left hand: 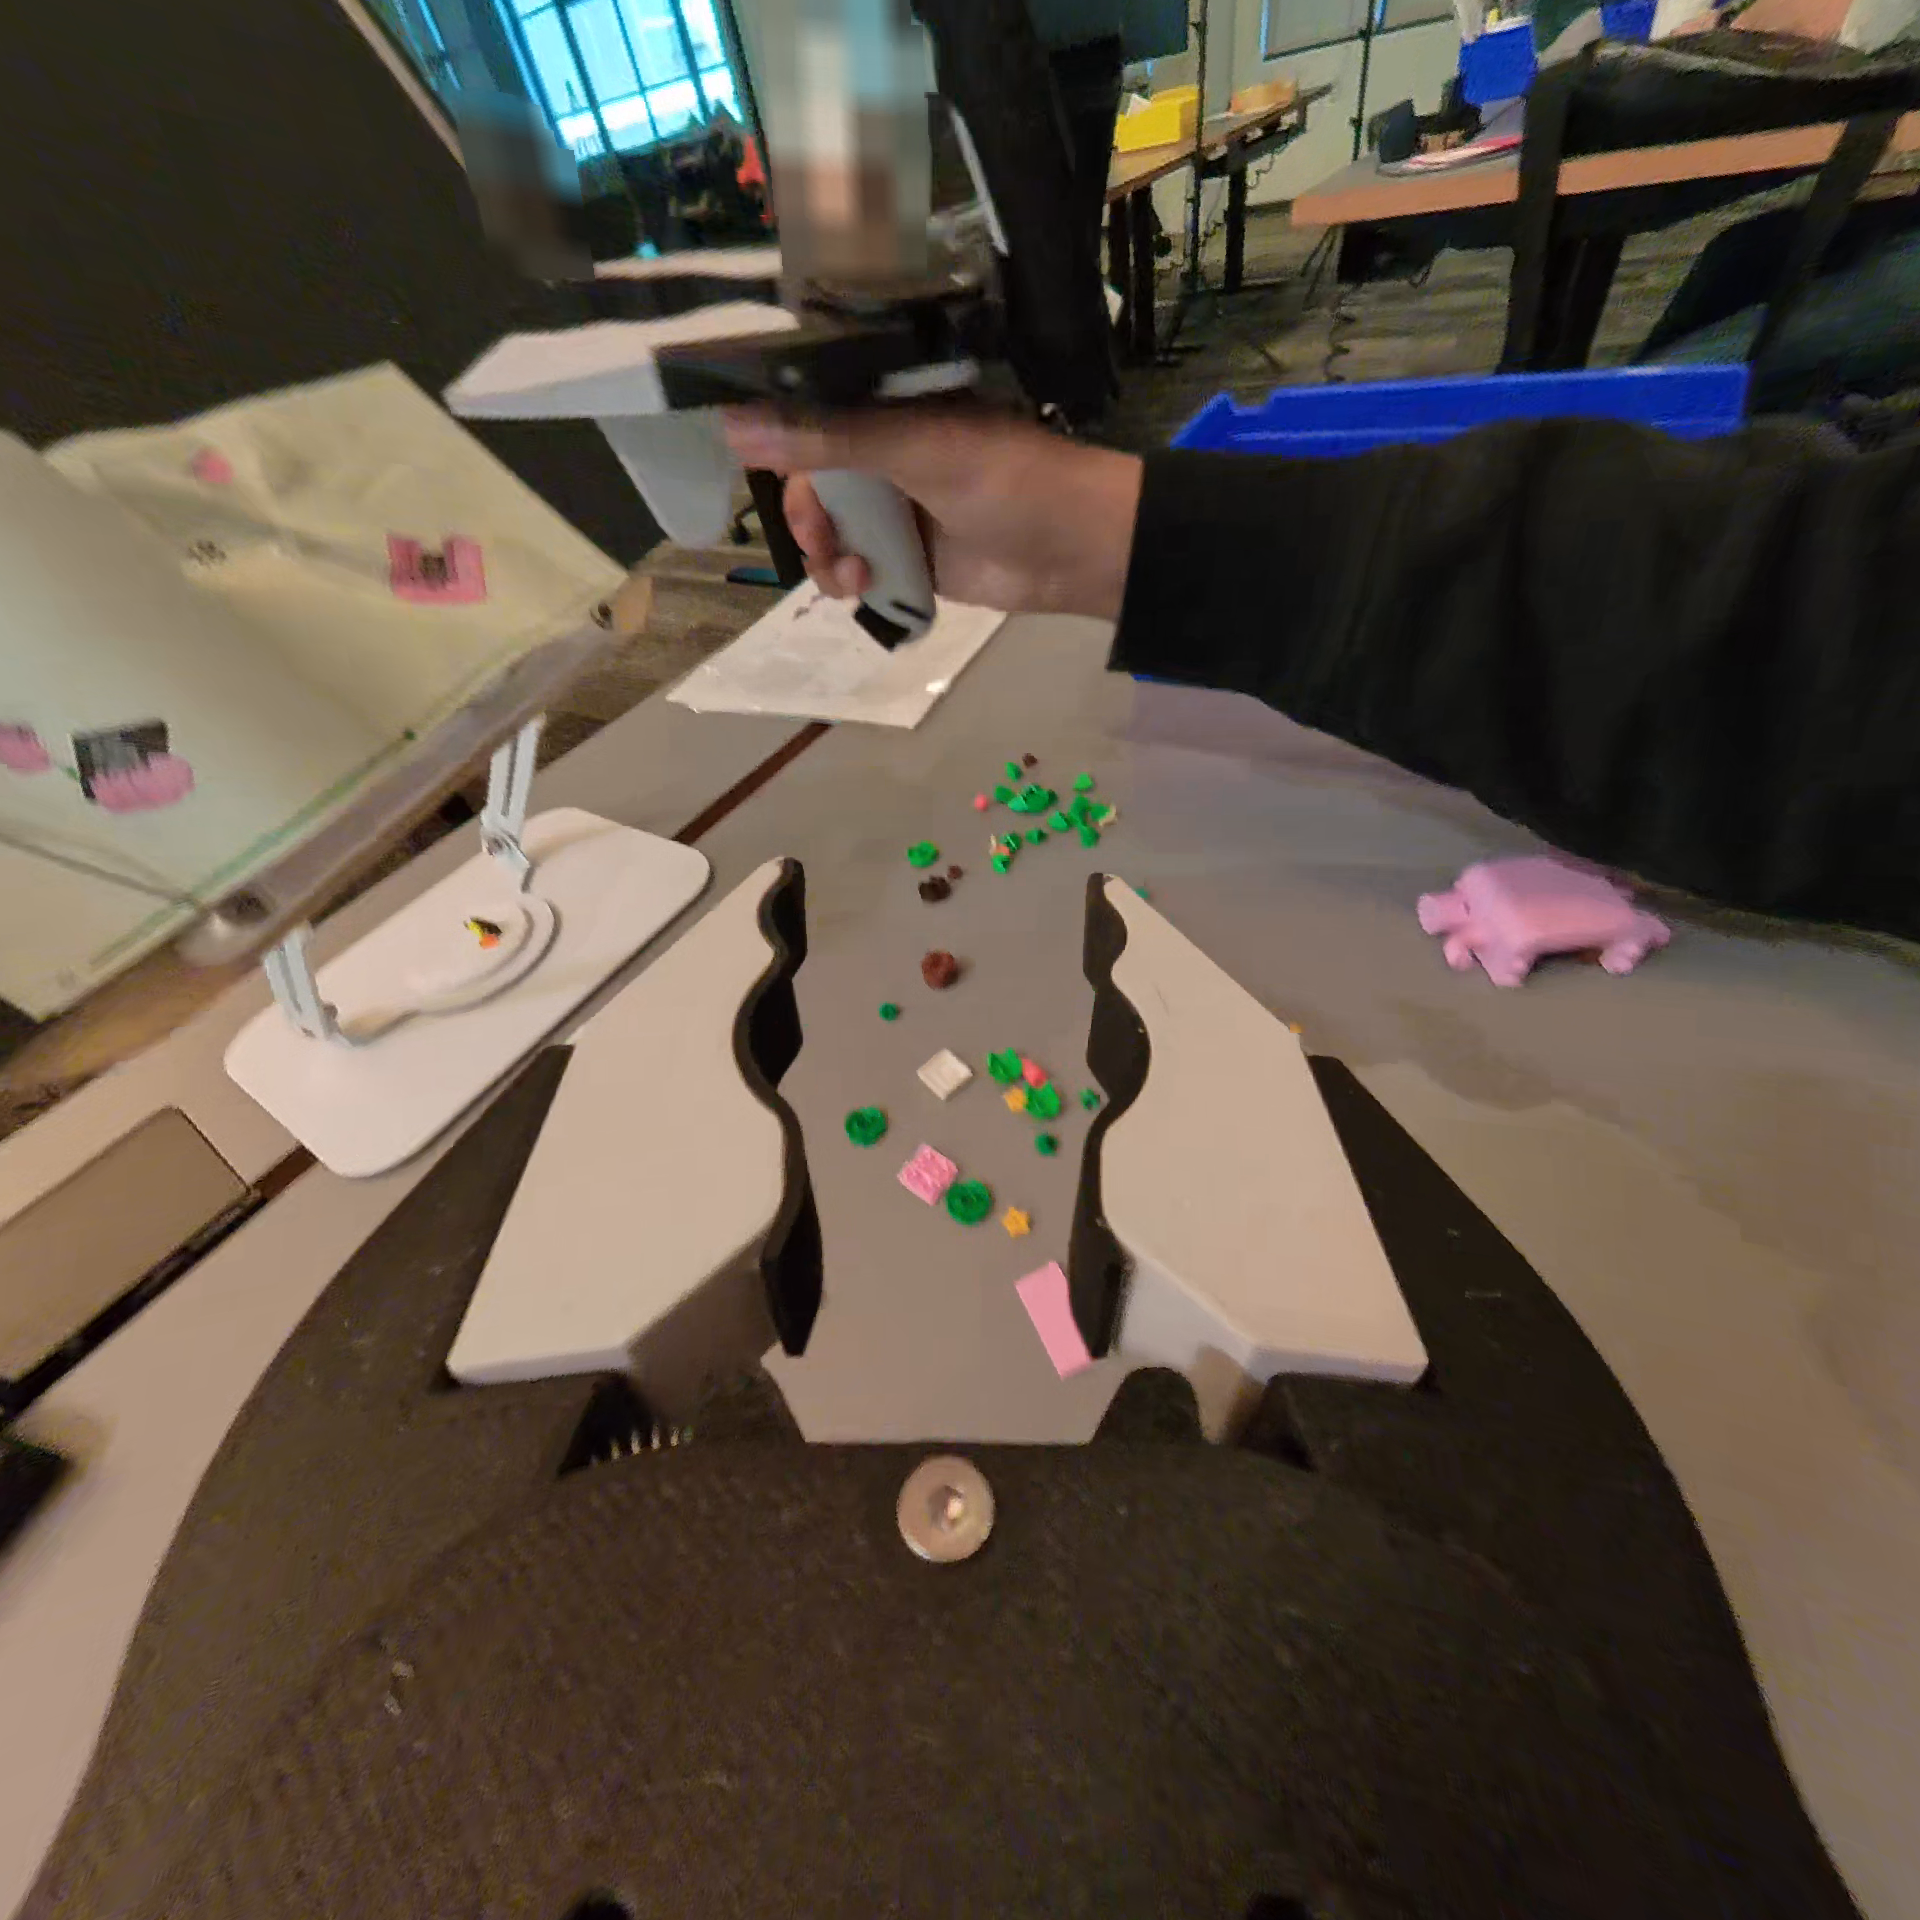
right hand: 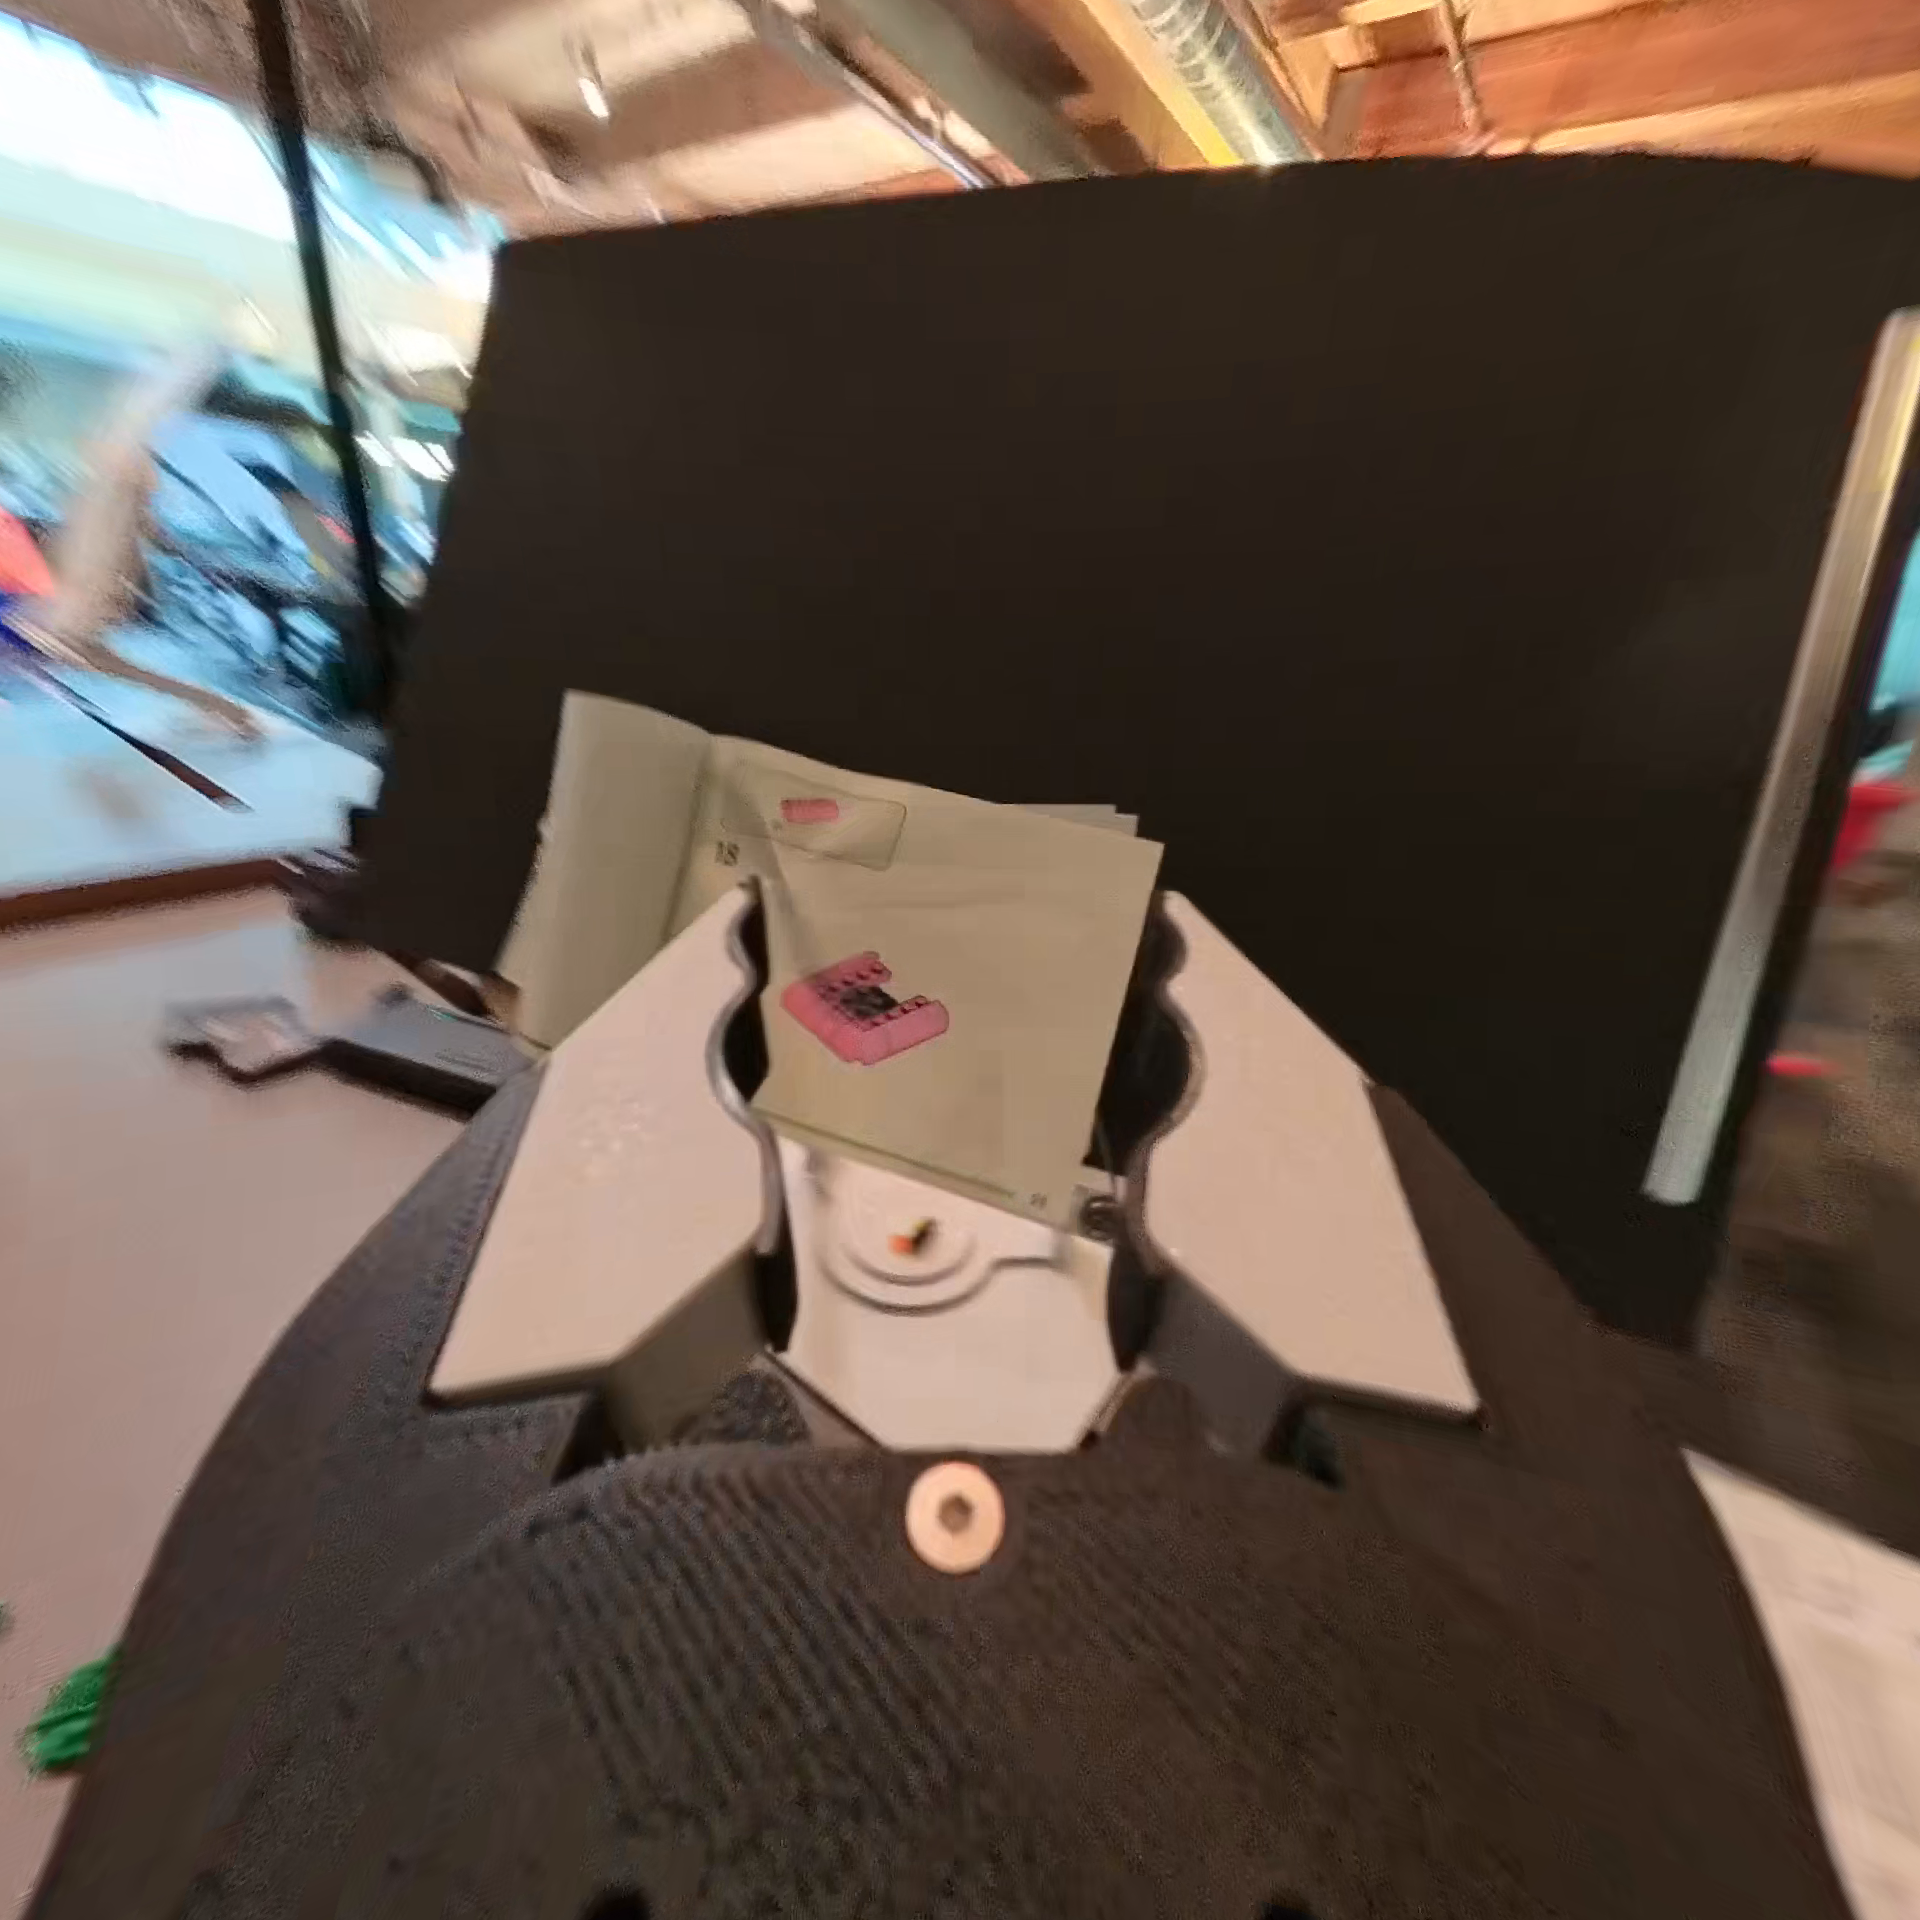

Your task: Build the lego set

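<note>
Two grippers are up at once, and neither holds anything. The left gripper (left hand: pixel 940 1101) hovers over the grey table (left hand: pixel 1455 1143) with its fingers spread wide, and the loose pieces lie scattered straight ahead in the gap between them. Nearest is a flat pink plate (left hand: pixel 1051 1317), lying just inside the right-hand finger; its long axis runs near to far with a slight lean to the left at the far end. A little farther on sit a small pink square plate (left hand: pixel 926 1174), a white tile (left hand: pixel 943 1072) and several green round pieces (left hand: pixel 968 1202), then brown bits and a far cluster of green ones (left hand: pixel 1044 805). The half-built pink pig (left hand: pixel 1538 920) stands well off to the right, its snout pointing left and its long axis running left to right.

The right gripper (right hand: pixel 961 997) is raised and turned away from the pieces, its fingers also wide, aimed at the instruction booklet (right hand: pixel 914 935) on its white stand (left hand: pixel 457 997) at the left of the table. A folded page sits between its fingertips in that view, but whether it touches them I cannot tell.

For picking up a piece the left gripper is clearly nearer. To take the pink plate across its short sides it would need to come down and draw back a touch, by my judgement.
</note>
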Motion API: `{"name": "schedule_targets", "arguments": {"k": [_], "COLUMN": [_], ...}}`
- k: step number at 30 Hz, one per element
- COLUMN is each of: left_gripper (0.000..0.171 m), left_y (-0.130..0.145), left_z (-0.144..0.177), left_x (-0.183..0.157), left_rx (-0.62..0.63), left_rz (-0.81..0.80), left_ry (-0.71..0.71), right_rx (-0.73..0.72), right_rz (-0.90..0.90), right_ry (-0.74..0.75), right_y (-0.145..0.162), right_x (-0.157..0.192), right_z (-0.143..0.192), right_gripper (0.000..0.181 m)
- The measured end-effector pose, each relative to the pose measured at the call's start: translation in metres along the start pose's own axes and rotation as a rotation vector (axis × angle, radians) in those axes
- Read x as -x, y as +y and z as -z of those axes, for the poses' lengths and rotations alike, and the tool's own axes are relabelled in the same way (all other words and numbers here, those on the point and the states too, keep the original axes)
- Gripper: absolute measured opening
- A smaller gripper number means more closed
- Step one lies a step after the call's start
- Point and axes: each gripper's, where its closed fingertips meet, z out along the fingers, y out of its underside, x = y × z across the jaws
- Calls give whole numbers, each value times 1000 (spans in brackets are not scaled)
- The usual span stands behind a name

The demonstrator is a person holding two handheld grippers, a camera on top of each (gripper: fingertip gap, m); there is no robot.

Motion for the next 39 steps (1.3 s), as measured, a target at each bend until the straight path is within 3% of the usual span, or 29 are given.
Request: {"name": "schedule_targets", "arguments": {"k": [2, 5, 6, 9, 12, 14, 17, 21, 27, 31, 35, 39], "left_gripper": [55, 58, 60, 63, 63, 44, 31, 15, 11, 4, 3, 3], "left_y": [-15, -33, -37, -38, -22, -13, -16, -8, 7, 11, 8, 11], "left_z": [-14, -32, -38, -53, -67, -75, -96, -110, -117, -120, -121, -121], "left_x": [14, 40, 48, 81, 131, 159, 164, 182, 189, 190, 189, 186], "left_rx": [-11, -44, -50, -32, 55, 95, 61, 89, 58, 38, 32, 49], "left_rz": [1, 37, 60, 111, 65, 93, 191, 245, 331, 334, 322, 318], "left_ry": [-31, -78, -89, -155, -340, -441, -370, -401, -380, -355, -347, -336], "right_rx": [9, 180, 239, 323, 309, 294, 320, 353, 350, 319, 364, 327], "right_rz": [-176, -388, -424, -445, -385, -322, -287, -255, 8, 31, -110, -235], "right_ry": [-61, -112, -138, -150, -119, -83, -79, -95, 14, -76, -85, -131], "right_y": [7, 43, 55, 75, 79, 81, 89, 96, 95, 87, 95, 85], "right_x": [-13, -20, -15, -9, -12, -17, -18, -19, -38, -13, -5, 5], "right_z": [2, -11, -15, -21, -23, -23, -25, -25, -13, -9, -14, -22], "right_gripper": [85, 100, 98, 90, 86, 84, 80, 53, 0, 4, 59, 64]}}
